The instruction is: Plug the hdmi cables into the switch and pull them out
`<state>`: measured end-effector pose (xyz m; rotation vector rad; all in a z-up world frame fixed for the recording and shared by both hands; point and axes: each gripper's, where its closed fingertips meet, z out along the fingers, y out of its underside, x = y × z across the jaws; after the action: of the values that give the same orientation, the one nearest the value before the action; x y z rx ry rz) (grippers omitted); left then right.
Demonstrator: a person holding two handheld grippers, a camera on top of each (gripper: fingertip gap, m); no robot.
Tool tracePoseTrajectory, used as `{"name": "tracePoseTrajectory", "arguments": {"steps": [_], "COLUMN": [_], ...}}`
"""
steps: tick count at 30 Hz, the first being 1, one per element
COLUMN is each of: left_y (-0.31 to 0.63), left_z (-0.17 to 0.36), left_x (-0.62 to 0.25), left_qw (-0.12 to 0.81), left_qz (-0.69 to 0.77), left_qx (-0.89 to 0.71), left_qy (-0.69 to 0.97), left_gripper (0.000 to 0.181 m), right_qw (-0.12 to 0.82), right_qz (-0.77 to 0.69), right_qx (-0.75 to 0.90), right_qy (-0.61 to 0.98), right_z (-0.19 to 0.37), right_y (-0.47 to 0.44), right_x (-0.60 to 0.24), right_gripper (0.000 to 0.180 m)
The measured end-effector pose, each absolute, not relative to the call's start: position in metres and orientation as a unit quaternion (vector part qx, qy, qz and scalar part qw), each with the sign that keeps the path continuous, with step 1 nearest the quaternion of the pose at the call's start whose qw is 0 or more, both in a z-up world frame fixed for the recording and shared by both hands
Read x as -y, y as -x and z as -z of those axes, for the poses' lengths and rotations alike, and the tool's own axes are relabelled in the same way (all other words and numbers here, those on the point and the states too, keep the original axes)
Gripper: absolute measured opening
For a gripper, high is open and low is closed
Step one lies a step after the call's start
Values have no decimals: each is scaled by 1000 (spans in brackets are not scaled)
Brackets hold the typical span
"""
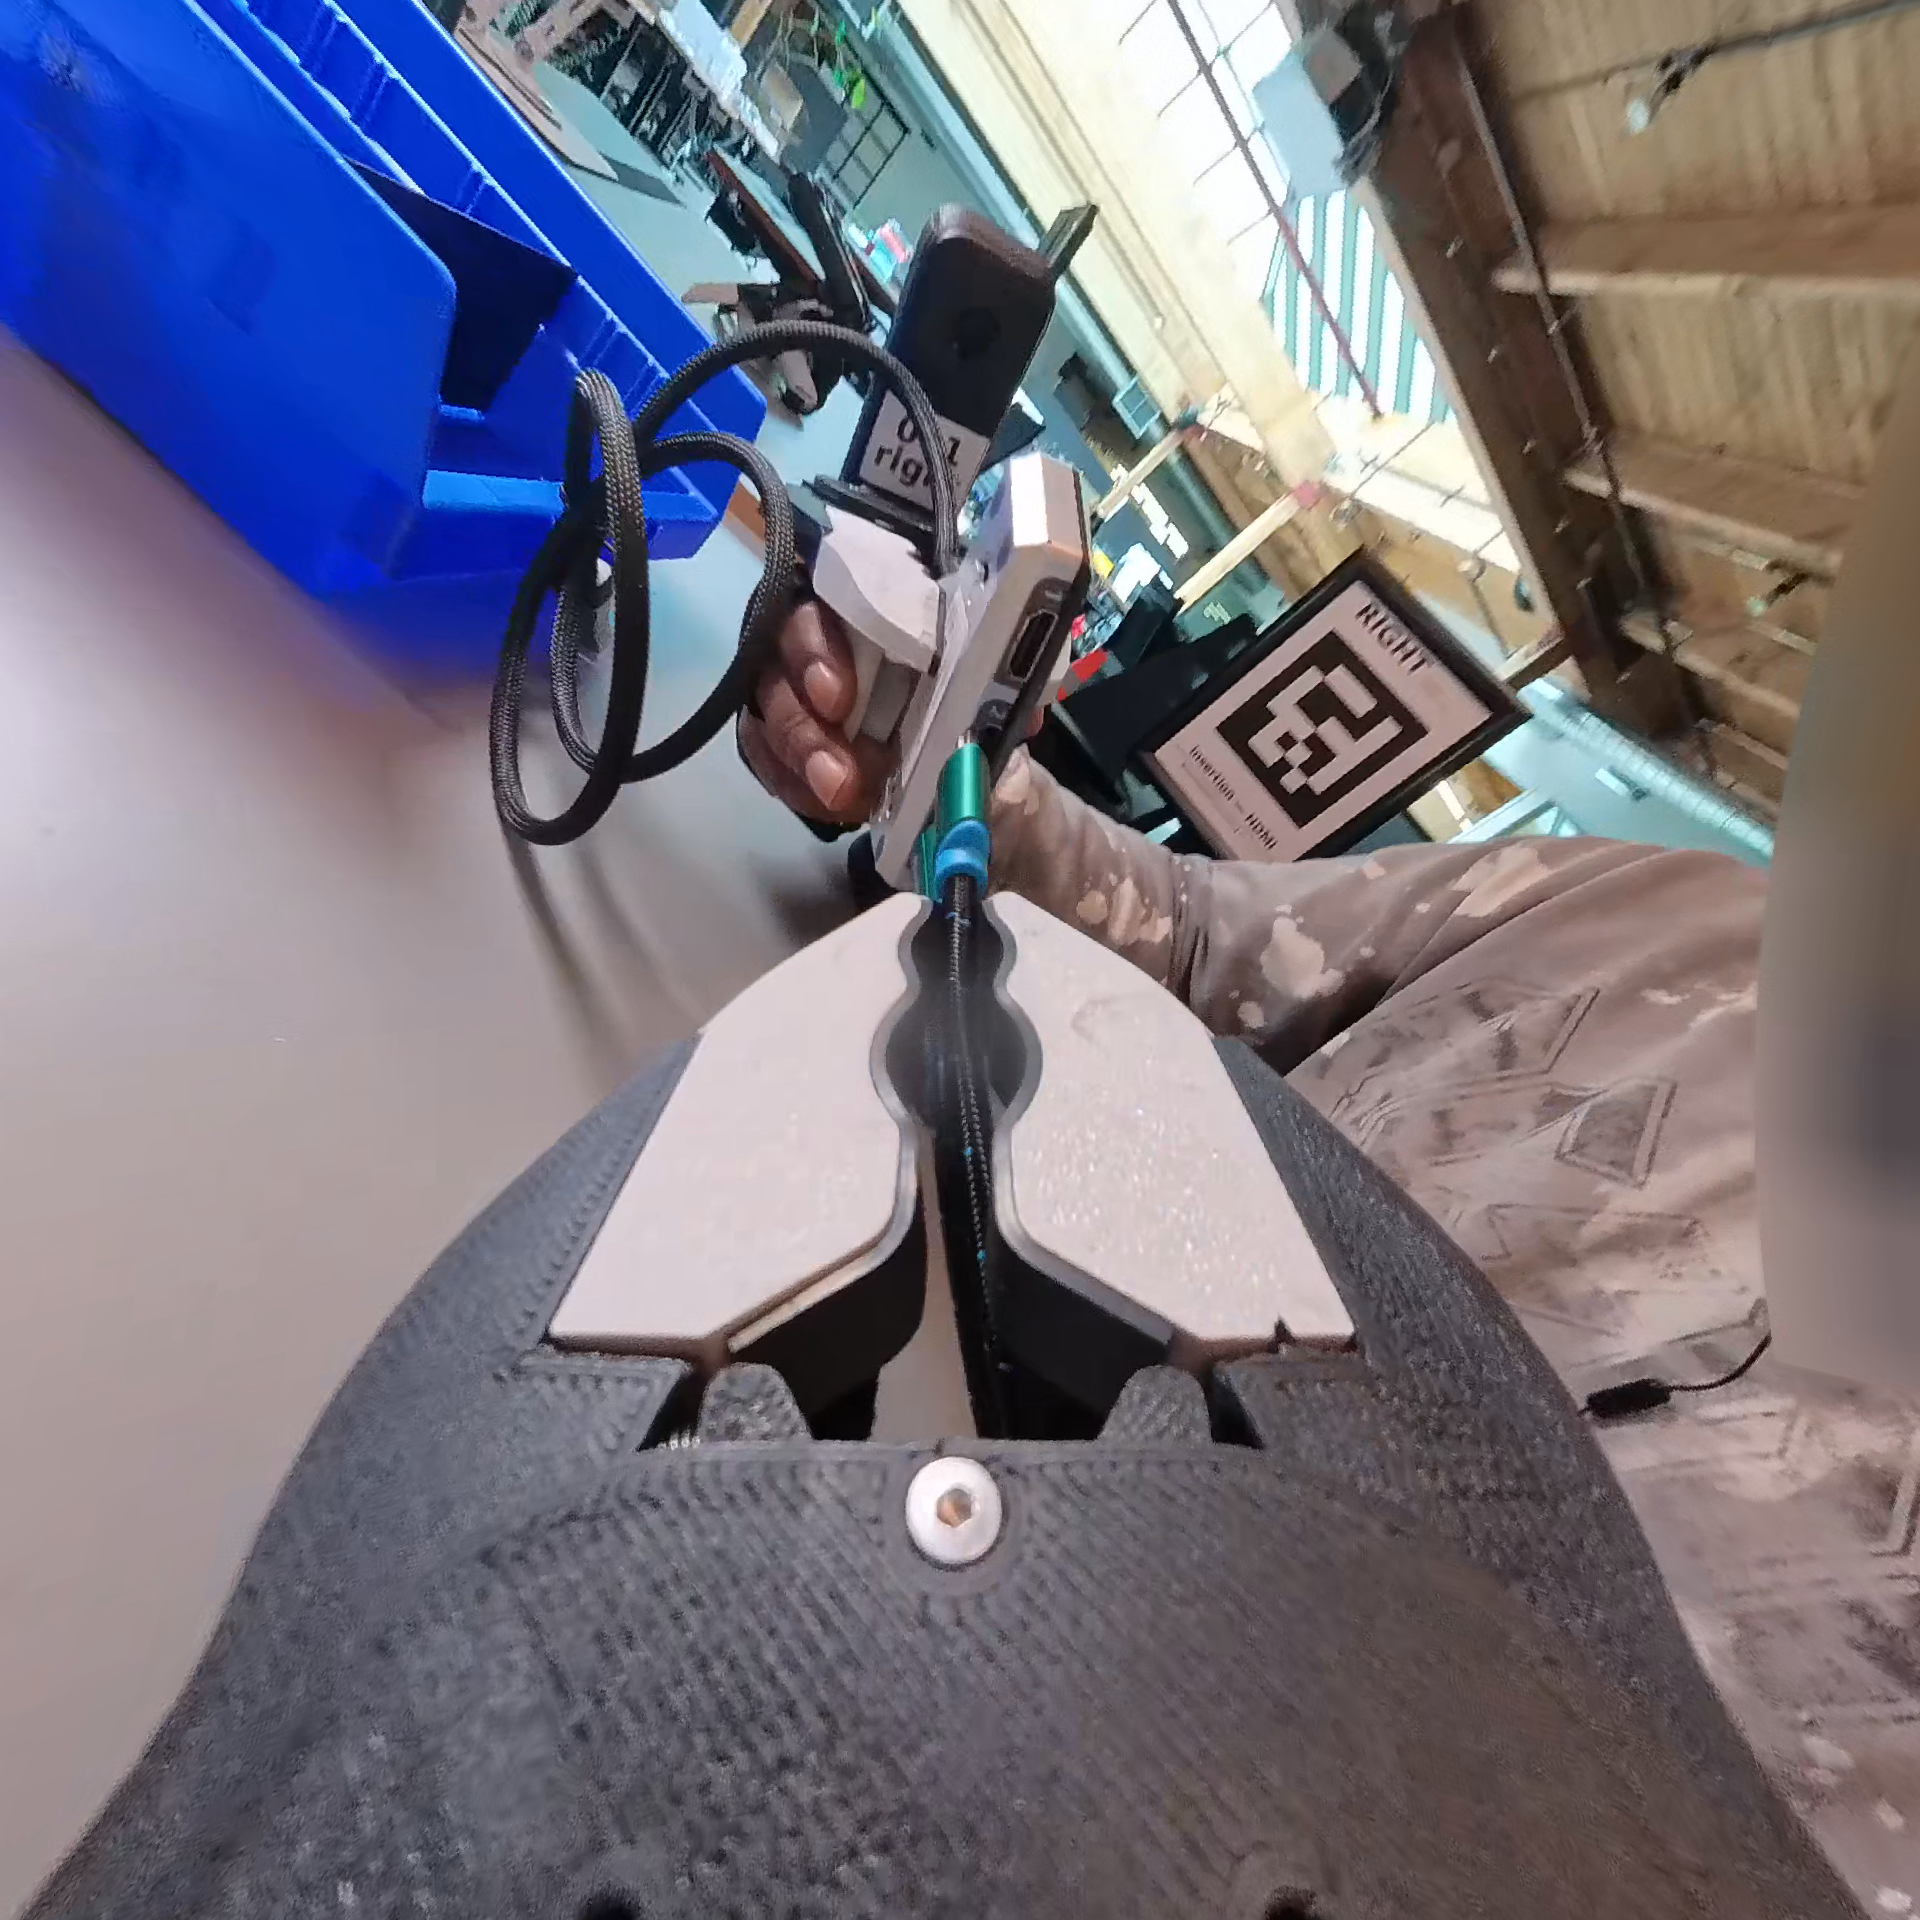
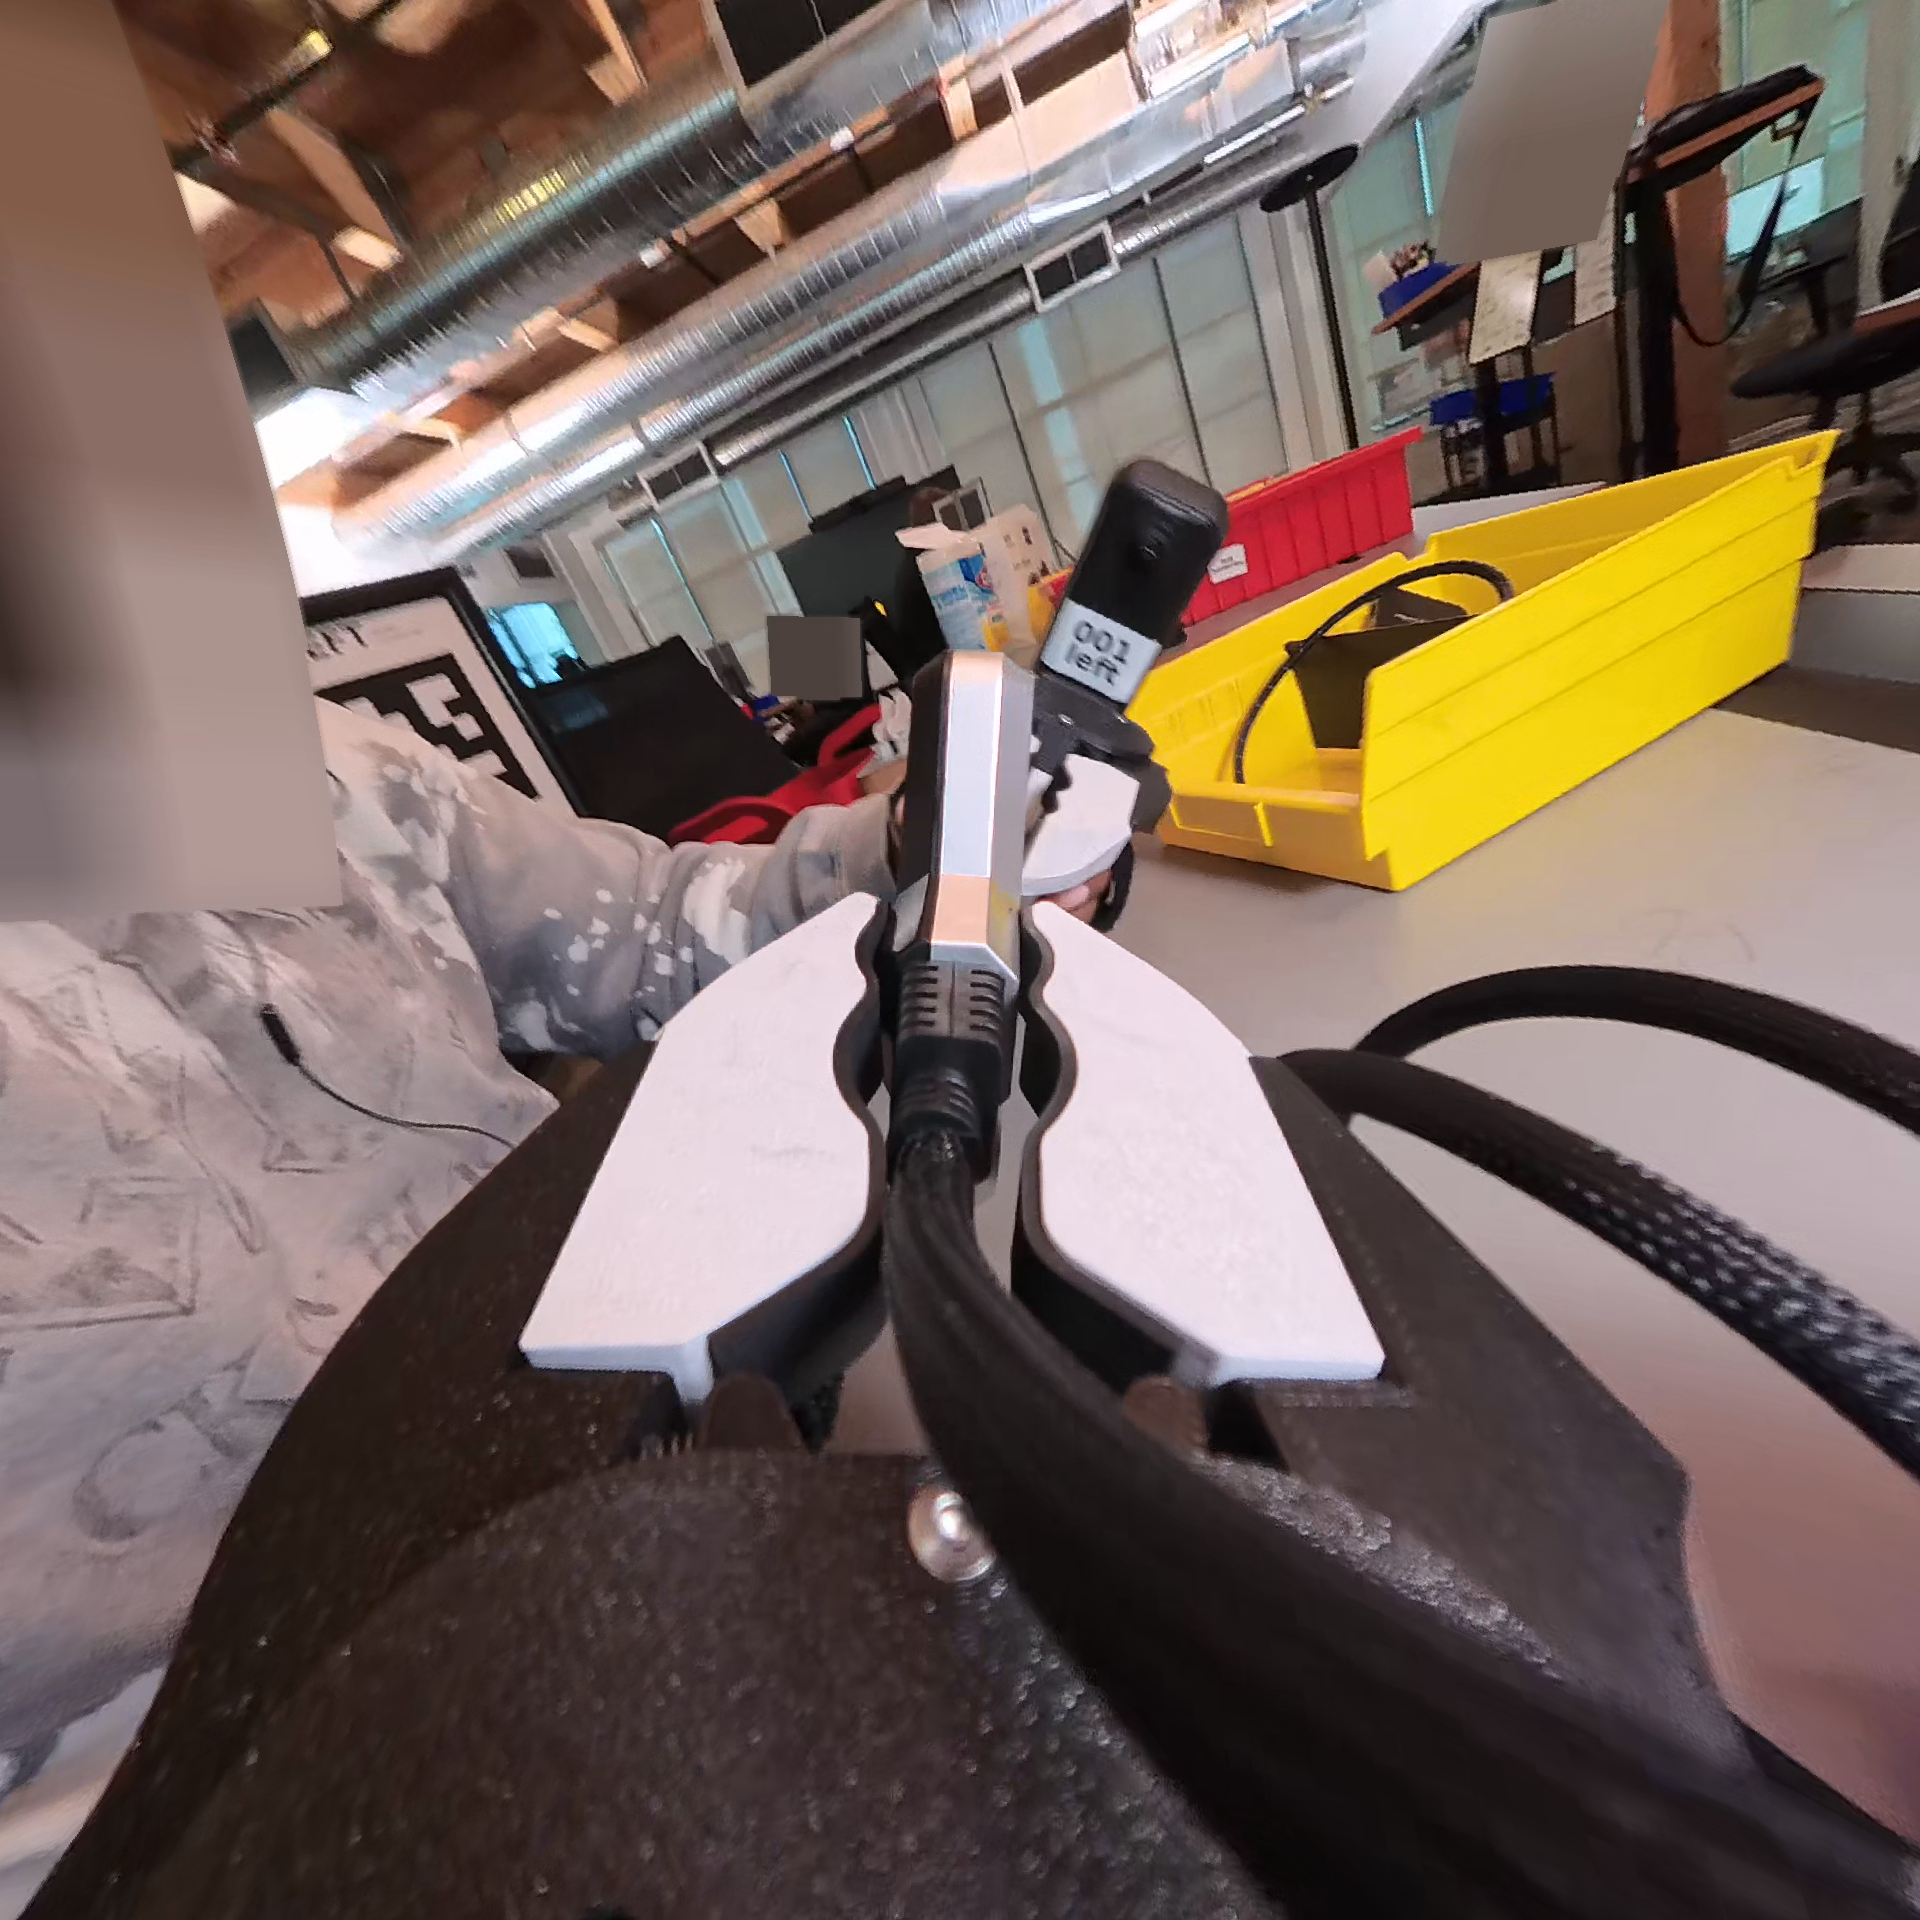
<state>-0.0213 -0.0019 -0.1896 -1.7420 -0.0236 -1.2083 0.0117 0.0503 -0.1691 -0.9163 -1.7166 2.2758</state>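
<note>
Nearest the left wrist lens: the left gripper (image 1: 956,914), its two pale fingers (image 1: 769,1132) pressed together on one thin black braided cable (image 1: 966,1091) just behind a green plug (image 1: 961,784) with a blue collar. Plug seated in the edge of one silver switch (image 1: 1003,623), held up off the grey table (image 1: 260,1039). One free port (image 1: 1037,636) visible on the switch face; others too small to count. Beyond it, the right gripper (image 1: 914,623) seen farther off, a bare hand (image 1: 805,707) wrapped round its grip, patterned sleeve (image 1: 1299,935) trailing right. One thick black braided cable (image 1: 582,623) looped twice or so at left; exact loops hard to count. One blue bin (image 1: 312,312) behind, cut off by the frame.

In the right wrist view: the right gripper (image 2: 951,925), two white fingers (image 2: 727,1132) pinching the switch (image 2: 961,790) at its near end, just where a black ribbed plug (image 2: 951,1023) enters. Thick cable (image 2: 1558,1195) curving off right. One yellow bin (image 2: 1507,727), one red bin (image 2: 1309,520) behind. Left gripper (image 2: 1081,821) mostly hidden by the switch.
</note>
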Motion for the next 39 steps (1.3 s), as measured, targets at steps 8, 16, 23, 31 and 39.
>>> {"name": "tracePoseTrajectory", "arguments": {"steps": [8,16,23,31,39], "left_y": [22,24,24,24,24], "left_z": [189,189,186,184,181], "left_x": [8,8,8,7,5], "left_qw": [488,501,530,560,576], "left_qz": [500,480,447,409,415], "left_qx": [-5,-11,-44,-71,-64], "left_qy": [716,720,720,717,701], "left_gripper": [7,7,7,7,7], "right_qw": [64,54,57,47,50], "right_qz": [-774,-778,-780,-789,-796], "right_qx": [549,541,537,520,502], "right_qy": [310,314,317,323,333], "right_z": [169,171,170,167,166], "right_y": [-6,-5,-4,-2,1], "right_x": [-48,-49,-50,-51,-55], "right_gripper": [22,21,21,22,22]}}
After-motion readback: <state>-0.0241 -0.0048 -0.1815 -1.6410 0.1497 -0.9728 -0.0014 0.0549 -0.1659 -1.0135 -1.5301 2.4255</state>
